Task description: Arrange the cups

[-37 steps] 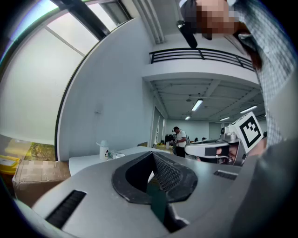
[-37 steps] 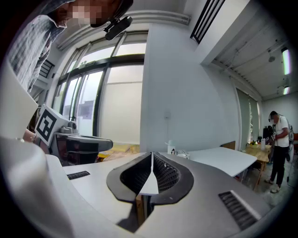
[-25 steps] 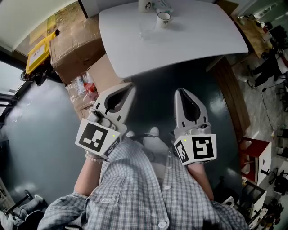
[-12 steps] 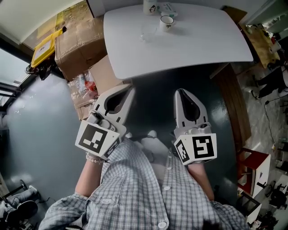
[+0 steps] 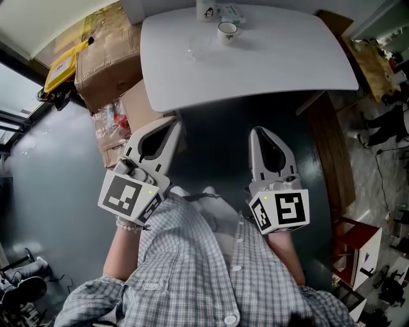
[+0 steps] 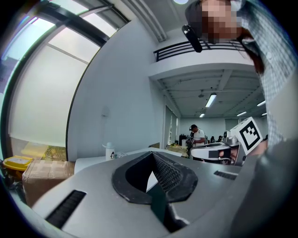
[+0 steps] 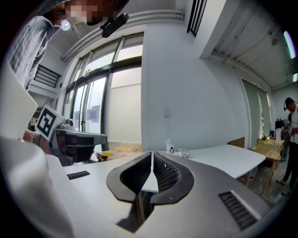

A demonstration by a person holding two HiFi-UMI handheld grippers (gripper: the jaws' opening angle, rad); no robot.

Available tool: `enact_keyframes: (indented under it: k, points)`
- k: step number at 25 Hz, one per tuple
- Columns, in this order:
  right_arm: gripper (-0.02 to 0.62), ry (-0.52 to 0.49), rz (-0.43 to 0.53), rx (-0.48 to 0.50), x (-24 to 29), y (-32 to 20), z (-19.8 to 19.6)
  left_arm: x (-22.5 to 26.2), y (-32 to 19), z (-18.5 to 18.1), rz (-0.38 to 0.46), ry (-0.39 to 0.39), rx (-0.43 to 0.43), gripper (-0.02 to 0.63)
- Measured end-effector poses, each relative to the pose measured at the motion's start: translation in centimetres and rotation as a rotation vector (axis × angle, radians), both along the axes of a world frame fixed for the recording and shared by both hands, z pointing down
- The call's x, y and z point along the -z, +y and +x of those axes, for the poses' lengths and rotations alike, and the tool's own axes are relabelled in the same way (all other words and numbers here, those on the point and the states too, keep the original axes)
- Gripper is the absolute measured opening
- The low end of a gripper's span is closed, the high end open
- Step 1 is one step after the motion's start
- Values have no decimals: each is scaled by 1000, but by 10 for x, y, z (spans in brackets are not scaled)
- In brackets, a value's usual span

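Cardboard boxes (image 5: pixel 102 54): on the floor left of the table.
Left gripper (image 5: pixel 169 122): jaws pressed together, held over the floor, well short of the table.
Clear cup (image 5: pixel 193 50): faint and see-through; only the head view shows it.
White bottle (image 5: pixel 205 9): at the far edge, and seen in both gripper views.
White cup (image 5: pixel 226 29): dark rim, upright, contents cannot be told.
White table (image 5: pixel 275 57): carries all three.
Right gripper (image 5: pixel 259 131): jaws pressed together.

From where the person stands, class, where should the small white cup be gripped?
Probably by the rim wall of the small white dark-rimmed cup, from above on its near side: it stands upright, mouth open, with a white bottle close behind.
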State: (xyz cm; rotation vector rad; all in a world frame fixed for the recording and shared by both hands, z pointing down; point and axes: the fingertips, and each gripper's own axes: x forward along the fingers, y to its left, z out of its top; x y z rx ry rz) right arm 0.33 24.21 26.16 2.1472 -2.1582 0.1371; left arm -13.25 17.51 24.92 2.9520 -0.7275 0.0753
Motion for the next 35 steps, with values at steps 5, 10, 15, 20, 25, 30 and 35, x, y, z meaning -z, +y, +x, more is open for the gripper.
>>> enact_keyframes:
  k: [5,10,15,20,25,30,35]
  points:
    - [29,3,0,-14,-2,10,19,0,2,13,-9,20,19,9]
    - [29,8,7,-31,-3,18,38,4,10,28,9,24,8,9]
    - [29,16,13,-32,-2,14,47,3,0,36,3,24,17,9]
    - [29,-9,-11,-54,-12,9,58,-3,-10,48,-2,20,-1,9]
    - [29,-21,-19,-83,-13,-4,72,-7,-28,63,0,21,-24,9]
    - [29,-3,-32,-88,-14,-24,82,-9,-52,78,-13,27,-35,9]
    - [31,-9,-32,-92,-11,-56,93,-6,-82,93,-19,25,-50,9]
